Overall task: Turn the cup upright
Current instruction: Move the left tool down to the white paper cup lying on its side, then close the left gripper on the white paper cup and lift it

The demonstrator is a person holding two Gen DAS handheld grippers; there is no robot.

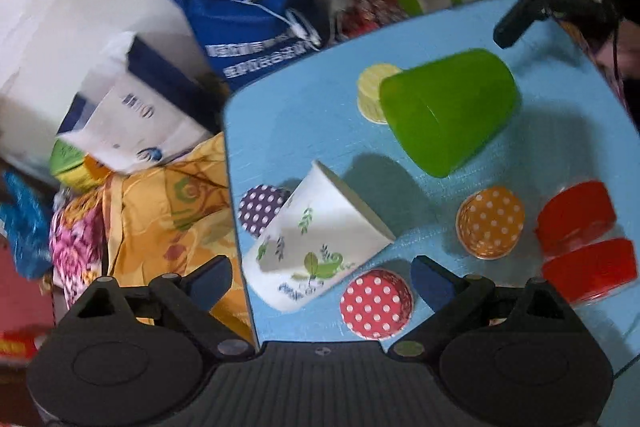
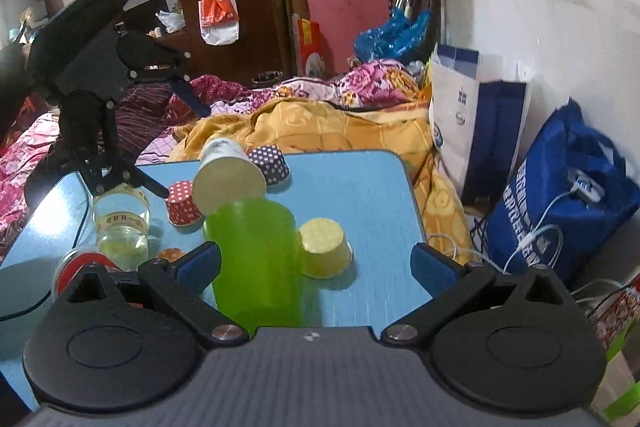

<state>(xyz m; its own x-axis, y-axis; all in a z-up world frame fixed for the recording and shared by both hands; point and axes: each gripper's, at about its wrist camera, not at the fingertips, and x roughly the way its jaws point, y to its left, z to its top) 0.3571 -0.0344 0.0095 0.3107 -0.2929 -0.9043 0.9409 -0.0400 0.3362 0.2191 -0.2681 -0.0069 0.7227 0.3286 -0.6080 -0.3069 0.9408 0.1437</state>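
Both grippers, left and right (jaws wide, holding nothing), hover over toppled cups.

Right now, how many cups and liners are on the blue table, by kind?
Large cups: 2, the green plastic cup and the white paper cup.
Small cupcake liners: 4, purple, red, orange, yellow.
Total: 6.

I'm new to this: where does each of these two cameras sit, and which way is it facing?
Left wrist view: sits on the left gripper, looking steeply down at the blue table and a tilted white paper cup; its own open fingers show, and the right gripper is opposite.
Right wrist view: sits on the right gripper, looking low across the table toward a bed; its fingers show.
Shared: the paper cup, green cup and table.
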